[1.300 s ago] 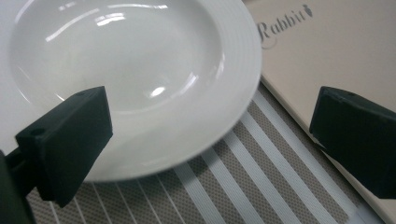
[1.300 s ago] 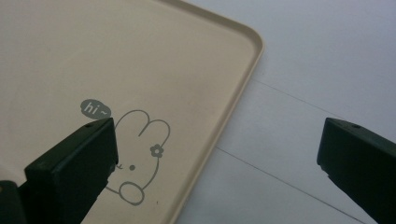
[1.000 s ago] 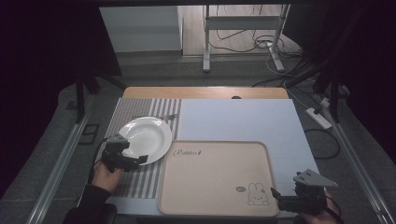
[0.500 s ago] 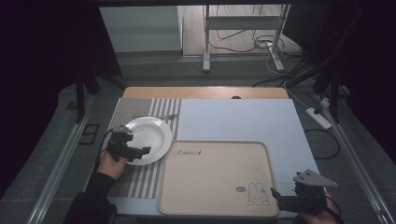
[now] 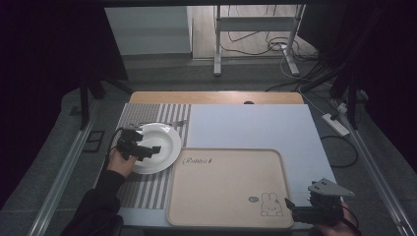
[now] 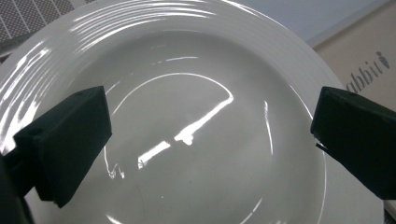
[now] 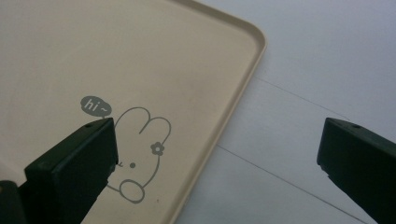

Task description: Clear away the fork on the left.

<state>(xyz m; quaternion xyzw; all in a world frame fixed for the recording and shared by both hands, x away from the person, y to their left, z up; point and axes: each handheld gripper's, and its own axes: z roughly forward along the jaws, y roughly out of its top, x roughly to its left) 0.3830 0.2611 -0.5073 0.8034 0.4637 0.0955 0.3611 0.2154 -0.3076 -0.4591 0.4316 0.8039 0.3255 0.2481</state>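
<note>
Since the earlier frames the left gripper (image 5: 147, 149) has advanced from the plate's lower-left edge to a position over the white plate (image 5: 164, 142), while the right gripper (image 5: 295, 209) remains at the lower right of the frame. In the left gripper view the fingers (image 6: 65, 140) stand spread wide and released, the plate's glossy well (image 6: 196, 140) lying between them. The plate rests on a striped mat (image 5: 147, 189) at the left of the tabletop (image 5: 246, 123), just beside a beige tray (image 5: 226, 187). In the right gripper view the fingers (image 7: 70, 172) are likewise spread and grasp nothing, straddling the tray's rim (image 7: 233, 112) near a printed rabbit (image 7: 140, 154).
</note>
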